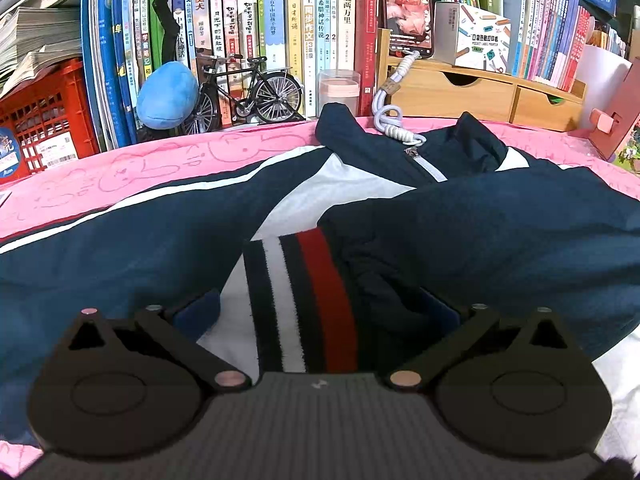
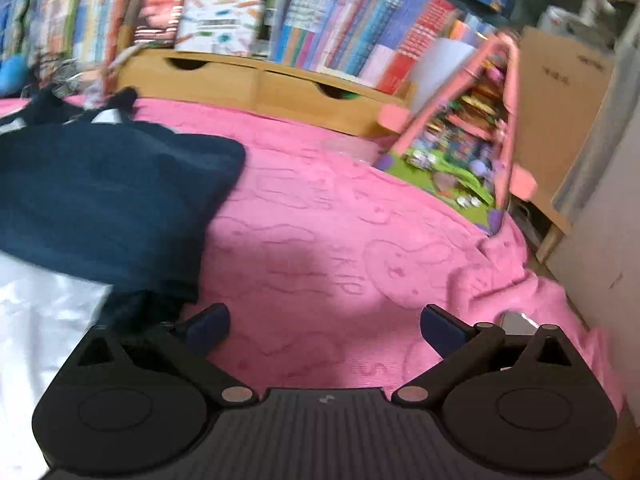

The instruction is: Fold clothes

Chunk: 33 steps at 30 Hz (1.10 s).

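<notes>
Behind the navy-and-white jacket (image 1: 400, 208), the red crate (image 1: 44, 120) holds stacked papers. Left gripper (image 1: 320, 312) spread wide over its striped cuff (image 1: 304, 300); right gripper (image 2: 325, 326) gapes empty beside the jacket, over the pink blanket (image 2: 340, 232).

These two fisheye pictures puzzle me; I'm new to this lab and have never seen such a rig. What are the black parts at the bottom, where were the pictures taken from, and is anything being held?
No robot here: a person holds a two-finger tool in each hand, with a camera looking along its fingers. The black parts are those tools.

The left wrist view shows the left gripper open over the striped cuff of a navy and white jacket, which lies on a pink blanket before a row of books.

The right wrist view, blurred, shows the right gripper open above bare blanket, beside the jacket. Neither holds anything.
</notes>
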Each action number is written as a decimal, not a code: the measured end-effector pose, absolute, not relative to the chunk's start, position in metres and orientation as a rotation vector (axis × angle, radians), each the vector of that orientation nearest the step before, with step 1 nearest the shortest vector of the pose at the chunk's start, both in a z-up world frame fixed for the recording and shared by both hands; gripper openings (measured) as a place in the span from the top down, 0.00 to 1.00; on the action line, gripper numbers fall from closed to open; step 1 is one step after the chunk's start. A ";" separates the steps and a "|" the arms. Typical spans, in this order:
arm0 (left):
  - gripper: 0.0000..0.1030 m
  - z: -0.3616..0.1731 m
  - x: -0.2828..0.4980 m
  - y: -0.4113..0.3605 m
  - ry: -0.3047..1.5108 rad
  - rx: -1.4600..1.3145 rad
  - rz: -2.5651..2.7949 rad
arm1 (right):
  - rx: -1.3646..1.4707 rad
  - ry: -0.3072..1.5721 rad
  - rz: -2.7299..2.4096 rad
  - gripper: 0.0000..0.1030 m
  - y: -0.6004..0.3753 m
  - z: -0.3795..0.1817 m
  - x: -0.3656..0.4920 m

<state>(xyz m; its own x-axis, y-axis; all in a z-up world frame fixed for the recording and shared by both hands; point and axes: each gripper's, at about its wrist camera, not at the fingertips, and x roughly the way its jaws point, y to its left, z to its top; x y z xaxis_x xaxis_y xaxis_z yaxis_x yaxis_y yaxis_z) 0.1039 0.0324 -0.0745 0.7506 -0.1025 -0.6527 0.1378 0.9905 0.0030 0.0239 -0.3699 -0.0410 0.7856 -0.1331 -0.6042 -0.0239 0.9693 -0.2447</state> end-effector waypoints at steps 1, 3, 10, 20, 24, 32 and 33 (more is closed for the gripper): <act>0.00 -0.075 0.104 0.032 0.710 0.052 -0.131 | -0.236 0.652 -0.017 0.00 -0.363 -0.037 0.020; 0.00 -0.075 0.104 0.032 0.710 0.053 -0.132 | -0.217 0.622 0.054 0.00 -0.349 -0.028 0.013; 0.00 -0.075 0.103 0.033 0.710 0.048 -0.131 | -0.062 0.605 0.291 0.00 -0.281 -0.003 0.044; 0.00 -0.027 0.044 0.115 0.646 -0.244 -0.143 | -0.054 0.674 0.436 0.01 -0.132 -0.014 0.123; 0.00 -0.009 0.005 0.173 0.561 -0.230 0.011 | -0.122 0.669 0.536 0.11 -0.069 -0.027 0.124; 0.00 -0.020 -0.014 0.283 0.593 -0.418 0.309 | -0.121 0.687 0.571 0.08 -0.044 -0.062 0.125; 0.00 -0.021 -0.014 0.289 0.581 -0.442 0.331 | -0.122 0.686 0.573 0.08 -0.044 -0.062 0.125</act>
<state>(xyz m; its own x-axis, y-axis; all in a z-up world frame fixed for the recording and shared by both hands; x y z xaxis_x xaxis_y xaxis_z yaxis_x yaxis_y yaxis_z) -0.0137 0.2889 -0.0211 0.7884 0.1751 -0.5897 -0.4183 0.8555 -0.3052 0.1252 -0.0439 -0.0619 0.6273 0.4591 -0.6291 -0.5374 0.8398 0.0769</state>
